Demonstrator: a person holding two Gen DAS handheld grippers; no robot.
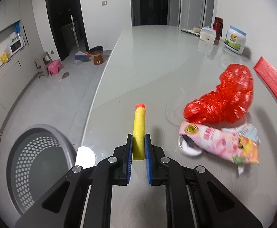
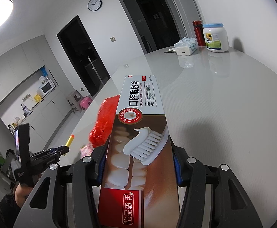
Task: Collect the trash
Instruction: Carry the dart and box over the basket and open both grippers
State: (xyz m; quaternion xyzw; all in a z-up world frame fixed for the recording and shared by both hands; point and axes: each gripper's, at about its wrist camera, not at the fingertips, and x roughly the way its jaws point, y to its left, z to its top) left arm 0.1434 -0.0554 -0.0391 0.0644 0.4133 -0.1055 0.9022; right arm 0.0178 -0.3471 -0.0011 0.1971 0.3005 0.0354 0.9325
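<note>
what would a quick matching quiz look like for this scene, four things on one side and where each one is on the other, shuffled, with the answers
Things
1. yellow foam dart
2. toothpaste box
3. red mesh bag
4. perforated grey bin

Places
A. on the floor, below the table edge
B. lying on the table next to a pink snack wrapper
C. clamped in the left gripper
D. clamped in the right gripper

Pairs: 1-C, 2-D, 3-B, 4-A
</note>
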